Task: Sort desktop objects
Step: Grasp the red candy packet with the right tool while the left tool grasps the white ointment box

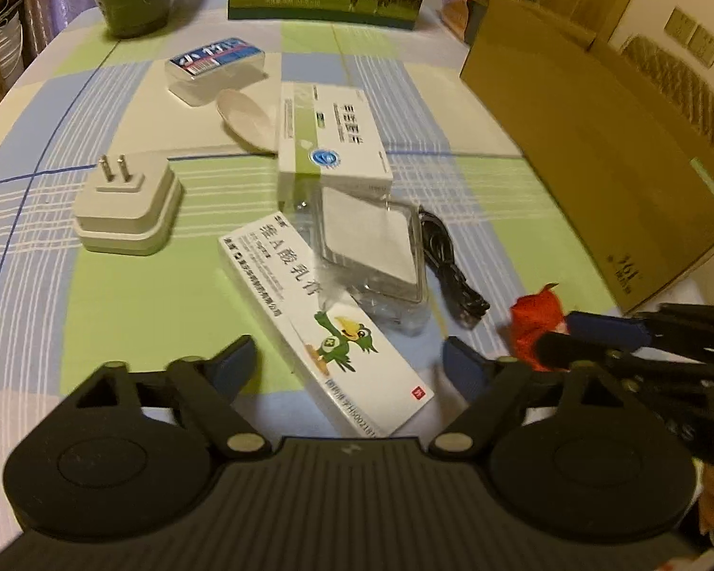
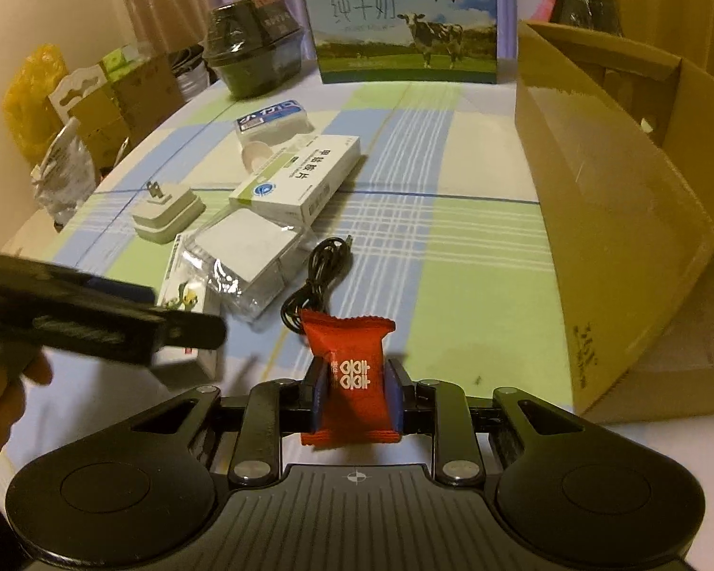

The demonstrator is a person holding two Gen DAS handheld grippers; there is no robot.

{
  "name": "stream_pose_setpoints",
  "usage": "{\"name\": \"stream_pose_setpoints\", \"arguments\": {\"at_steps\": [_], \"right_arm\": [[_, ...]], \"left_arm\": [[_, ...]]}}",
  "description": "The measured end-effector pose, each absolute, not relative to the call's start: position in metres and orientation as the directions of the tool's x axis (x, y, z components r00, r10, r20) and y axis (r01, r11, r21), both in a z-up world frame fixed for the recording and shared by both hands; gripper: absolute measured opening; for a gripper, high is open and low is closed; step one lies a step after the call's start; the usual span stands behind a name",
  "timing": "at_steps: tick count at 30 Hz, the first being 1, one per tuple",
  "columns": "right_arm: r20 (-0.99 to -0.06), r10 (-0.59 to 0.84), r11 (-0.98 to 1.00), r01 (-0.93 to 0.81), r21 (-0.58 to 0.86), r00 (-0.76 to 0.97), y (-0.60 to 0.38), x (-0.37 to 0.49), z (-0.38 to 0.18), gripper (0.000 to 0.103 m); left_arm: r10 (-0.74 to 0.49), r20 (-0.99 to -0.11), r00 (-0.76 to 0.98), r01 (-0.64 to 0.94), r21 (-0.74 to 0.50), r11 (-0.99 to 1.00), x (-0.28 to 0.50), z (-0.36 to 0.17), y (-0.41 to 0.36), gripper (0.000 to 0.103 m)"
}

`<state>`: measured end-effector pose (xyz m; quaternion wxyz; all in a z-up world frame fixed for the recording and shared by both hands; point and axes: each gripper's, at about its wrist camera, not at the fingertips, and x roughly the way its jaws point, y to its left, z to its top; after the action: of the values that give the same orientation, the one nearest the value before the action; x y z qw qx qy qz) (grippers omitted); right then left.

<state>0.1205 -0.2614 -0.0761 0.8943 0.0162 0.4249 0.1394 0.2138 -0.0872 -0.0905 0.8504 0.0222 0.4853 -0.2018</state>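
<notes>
We've got the right hand-held gripper clamped on a red candy packet, pinched approx mid-body btwn the two blue pads, packet upright and lifted off the worktop, near its front edge and just left of the open cardboard box. Our left hand-held gripper is spread wide w/ nothing in it, poised over the white medicine box with the green bird cartoon. Main risk as we see it: the wrapper is slick and soft, so the pads probably grip film more than contents, and a quick swing toward the cardboard box could let it slip or twist out. Second risk: the box wall nearest us is tall; if we come in low, the packet or fingers clip the rim and the candy drops outside. Third: the two tools are very close, the left one crossing the right view, so they could bump. On the left side, the bird box lies under the clear plastic case, w/ the black cable just beside; closing there may drag those along or nudge the charger plug.
</notes>
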Motion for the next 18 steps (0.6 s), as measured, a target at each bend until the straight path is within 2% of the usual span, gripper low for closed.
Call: {"name": "stream_pose_setpoints", "arguments": {"at_steps": [2,4,5,6,9,18], "right_arm": [[-0.753,0.263,0.959,-0.249,0.135,0.603,-0.262,0.116,-0.076,0.027],[-0.753,0.248,0.961,-0.254,0.111,0.61,-0.262,0.113,-0.076,0.053],[-0.751,0.24,0.962,-0.253,0.1,0.615,-0.263,0.11,-0.077,0.057],[-0.749,0.241,0.962,-0.254,0.1,0.617,-0.264,0.108,-0.077,0.058],[-0.752,0.249,0.96,-0.26,0.106,0.61,-0.266,0.101,-0.08,0.059],[-0.719,0.269,0.931,-0.365,0.022,0.641,-0.248,0.104,-0.085,0.058]], "left_arm": [[-0.288,-0.845,0.451,0.363,-0.121,0.924,0.214,-0.094,-0.091,0.064],[-0.265,-0.846,0.463,0.367,-0.089,0.926,0.211,-0.095,-0.091,0.054],[-0.254,-0.847,0.467,0.372,-0.073,0.925,0.209,-0.094,-0.09,0.049],[-0.241,-0.851,0.467,0.371,-0.059,0.927,0.207,-0.094,-0.088,0.043],[-0.215,-0.858,0.467,0.369,-0.031,0.929,0.198,-0.092,-0.079,0.034],[-0.207,-0.86,0.466,0.391,-0.01,0.92,0.148,-0.09,-0.057,0.033]]}}
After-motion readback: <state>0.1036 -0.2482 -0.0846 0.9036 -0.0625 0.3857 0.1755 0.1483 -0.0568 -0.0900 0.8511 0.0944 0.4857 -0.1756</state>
